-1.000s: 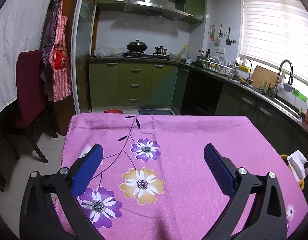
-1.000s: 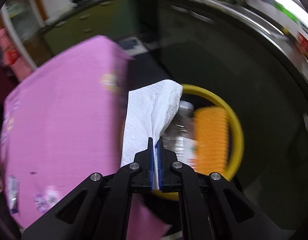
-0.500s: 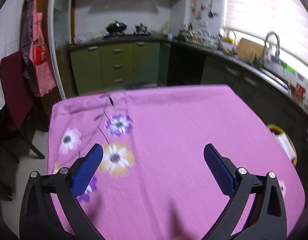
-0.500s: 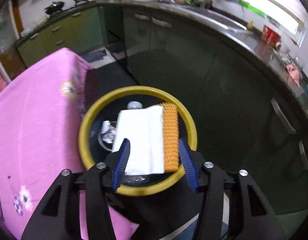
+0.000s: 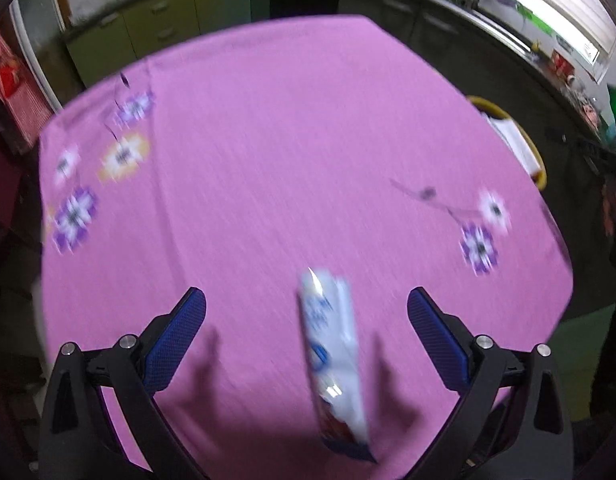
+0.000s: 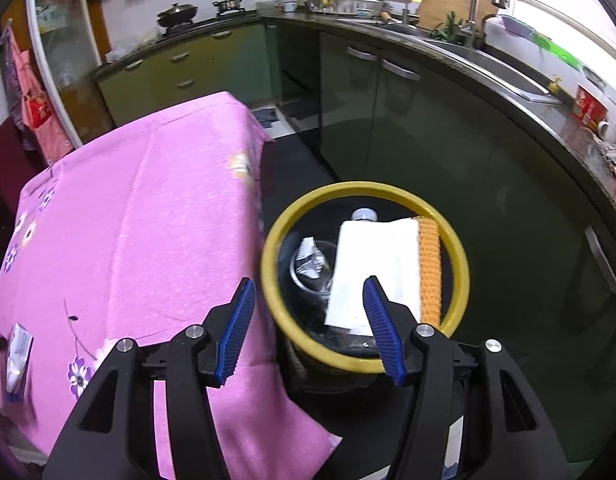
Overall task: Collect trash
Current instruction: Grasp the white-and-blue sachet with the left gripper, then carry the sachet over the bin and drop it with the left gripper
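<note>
A white and blue wrapper (image 5: 336, 360) lies on the pink flowered tablecloth (image 5: 268, 160), between the fingers of my open left gripper (image 5: 306, 336) hovering above it. The wrapper also shows at the far left of the right wrist view (image 6: 18, 350). My right gripper (image 6: 308, 320) is open and empty above the yellow-rimmed trash bin (image 6: 364, 190) beside the table. In the bin lie a white paper napkin (image 6: 372, 268), an orange scrubber (image 6: 430, 268), a plastic bottle (image 6: 364, 215) and a crumpled foil scrap (image 6: 312, 256).
The bin stands on the floor at the table's right edge, seen too in the left wrist view (image 5: 536, 160). Dark green cabinets (image 6: 428, 128) and a counter with a sink (image 6: 488, 60) run behind it. A red apron (image 6: 32, 112) hangs at the far left.
My right gripper opened and let the napkin fall into the bin, then drew back. My left gripper tilted down and moved over the table until the wrapper came between its fingers.
</note>
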The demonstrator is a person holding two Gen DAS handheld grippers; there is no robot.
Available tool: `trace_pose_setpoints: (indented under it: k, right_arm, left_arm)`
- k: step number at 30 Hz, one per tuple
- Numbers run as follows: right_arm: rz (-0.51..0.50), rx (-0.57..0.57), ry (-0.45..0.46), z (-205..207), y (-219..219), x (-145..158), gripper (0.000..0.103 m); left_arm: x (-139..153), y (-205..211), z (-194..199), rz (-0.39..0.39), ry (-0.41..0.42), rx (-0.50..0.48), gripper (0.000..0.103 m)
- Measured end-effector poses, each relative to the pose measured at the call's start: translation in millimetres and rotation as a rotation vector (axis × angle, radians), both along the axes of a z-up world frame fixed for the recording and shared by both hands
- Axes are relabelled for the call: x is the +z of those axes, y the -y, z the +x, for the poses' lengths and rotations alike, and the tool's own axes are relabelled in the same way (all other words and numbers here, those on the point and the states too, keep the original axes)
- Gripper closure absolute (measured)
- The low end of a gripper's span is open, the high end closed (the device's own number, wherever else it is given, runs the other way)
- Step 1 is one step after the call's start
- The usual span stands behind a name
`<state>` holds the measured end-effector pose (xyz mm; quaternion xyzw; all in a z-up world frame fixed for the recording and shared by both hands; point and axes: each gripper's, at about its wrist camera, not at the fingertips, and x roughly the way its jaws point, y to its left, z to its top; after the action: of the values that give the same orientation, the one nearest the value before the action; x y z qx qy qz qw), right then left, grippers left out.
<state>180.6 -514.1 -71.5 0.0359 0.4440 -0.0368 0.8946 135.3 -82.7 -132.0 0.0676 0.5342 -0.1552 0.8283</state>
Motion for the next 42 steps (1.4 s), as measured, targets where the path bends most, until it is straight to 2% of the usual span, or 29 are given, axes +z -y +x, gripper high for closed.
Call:
trace_pose_setpoints:
  k: [8,12,14,17,19,21,25,30,35,38,42]
  right_arm:
    - [0.008,0.033,0.008,-8.6,-7.1,-2.5,0.044]
    - [0.011,0.038,0.012,-10.4,-7.6,-0.9,0.043]
    - [0.014,0.043,0.014,-10.4,-9.1,-0.5,0.043]
    - [0.015,0.050,0.012,-10.7,-10.9,-0.8,0.042]
    - [0.015,0.054,0.012,-10.7,-11.2,-0.4,0.042]
    - [0.015,0.057,0.010,-10.9,-11.8,-0.3,0.042]
    - [0.016,0.061,0.011,-11.6,-12.3,0.6,0.042]
    - [0.015,0.062,0.011,-11.6,-11.2,0.7,0.042]
    - [0.018,0.046,0.028,-15.6,-5.7,6.0,0.042]
    - [0.018,0.017,0.051,-23.5,4.2,13.5,0.042]
    - [0.009,-0.037,0.077,-39.3,22.7,22.6,0.042]
  left_arm:
    - [-16.1,3.3,-20.4,0.051,-0.027,0.018,0.010]
    - [-24.1,0.2,-20.0,0.040,-0.063,0.024,0.031]
    - [-28.6,-1.2,-19.5,0.041,-0.075,0.029,0.038]
    - [-28.3,-1.9,-21.7,0.050,-0.061,0.030,0.045]
    - [-27.7,-3.2,-22.2,0.056,-0.053,0.033,0.053]
    - [-26.8,-3.7,-22.8,0.067,-0.044,0.031,0.065]
    - [-24.7,-3.0,-24.7,0.060,-0.045,0.015,0.080]
    - [-14.1,4.7,-29.6,0.049,-0.025,-0.033,0.082]
    - [11.7,30.7,-25.6,0.026,0.015,-0.122,0.082]
    - [30.6,58.6,-14.2,-0.003,0.031,-0.200,0.081]
    - [55.5,117.7,8.3,-0.054,0.053,-0.331,0.081]
